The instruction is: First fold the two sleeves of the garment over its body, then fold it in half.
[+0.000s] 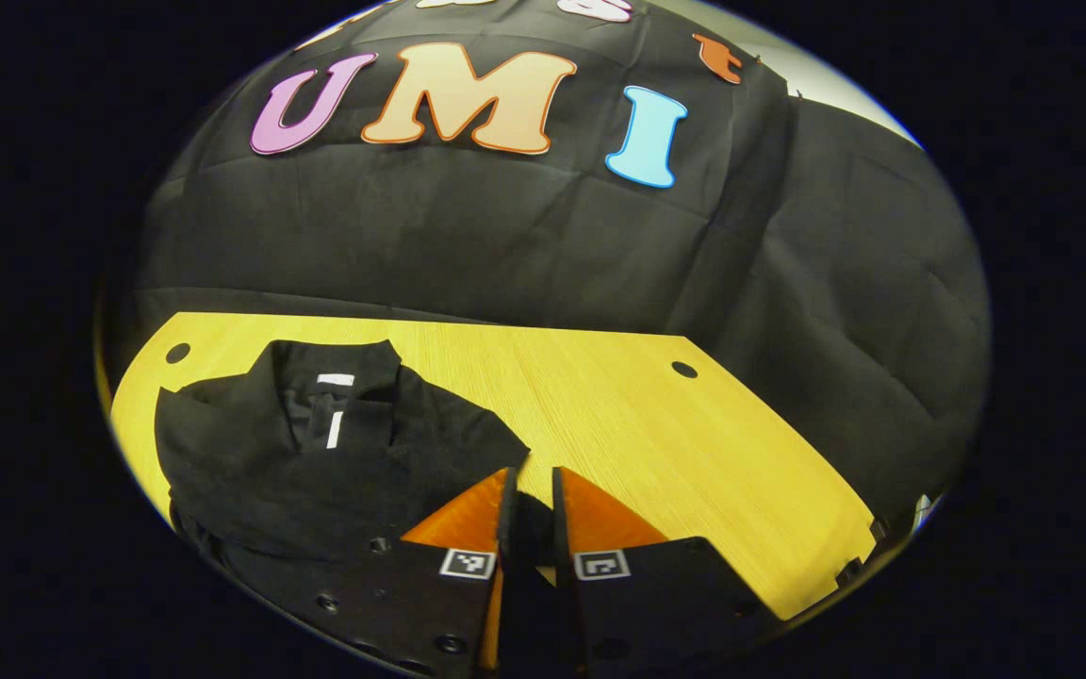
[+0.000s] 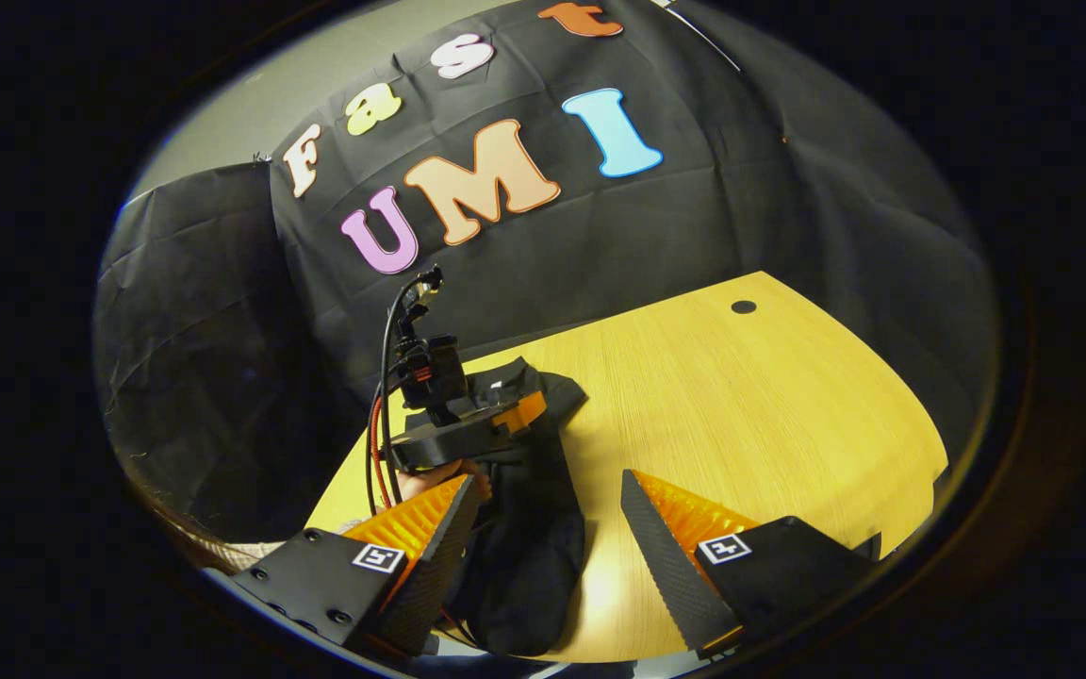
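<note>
A black garment (image 1: 317, 453) lies crumpled on the yellow wooden bench (image 1: 656, 443), near the bench's left end as seen in the left gripper view. The left tongs (image 1: 532, 490) are almost pressed together and pinch a fold of the garment's edge (a dark strip of cloth shows between the fingers). The right tongs (image 2: 552, 519) are spread wide above the bench, just beside the garment (image 2: 529, 556), touching nothing. The left tongs (image 2: 496, 420) show also in the right gripper view, over the garment.
</note>
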Demonstrator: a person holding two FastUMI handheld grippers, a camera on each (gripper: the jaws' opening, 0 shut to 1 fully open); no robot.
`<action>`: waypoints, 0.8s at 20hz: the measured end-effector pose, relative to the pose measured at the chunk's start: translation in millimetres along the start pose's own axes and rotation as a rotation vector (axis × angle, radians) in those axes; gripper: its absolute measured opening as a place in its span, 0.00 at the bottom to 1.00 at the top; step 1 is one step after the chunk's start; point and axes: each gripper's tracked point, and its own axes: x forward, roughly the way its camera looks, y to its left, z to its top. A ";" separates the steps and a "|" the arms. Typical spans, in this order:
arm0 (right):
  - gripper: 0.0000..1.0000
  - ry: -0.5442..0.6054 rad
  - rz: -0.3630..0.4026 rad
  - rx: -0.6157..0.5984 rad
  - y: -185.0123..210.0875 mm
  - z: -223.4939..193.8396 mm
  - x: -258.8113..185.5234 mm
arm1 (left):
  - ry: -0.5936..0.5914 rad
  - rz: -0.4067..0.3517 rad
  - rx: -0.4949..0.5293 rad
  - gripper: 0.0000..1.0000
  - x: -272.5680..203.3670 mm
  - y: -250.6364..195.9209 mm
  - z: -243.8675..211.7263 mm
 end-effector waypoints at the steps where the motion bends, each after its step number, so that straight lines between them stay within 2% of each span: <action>1: 0.97 -0.001 0.002 -0.003 1.6 0.6 0.6 | -0.007 -0.001 0.012 0.23 -1.3 -1.8 3.3; 2: 0.97 -0.005 0.001 -0.004 4.0 0.5 1.4 | -0.015 -0.001 0.025 0.34 -2.7 -2.6 6.6; 6: 0.97 -0.002 0.004 -0.007 8.8 -4.7 0.2 | -0.062 0.067 0.118 0.98 -18.2 8.2 26.3; 13: 0.97 0.010 0.020 -0.029 21.2 -17.4 -1.4 | -0.241 0.139 0.167 0.94 -84.5 35.6 81.6; 16: 0.97 0.015 0.027 -0.050 29.8 -25.6 -1.4 | -0.273 0.183 0.153 0.94 -122.4 57.8 85.2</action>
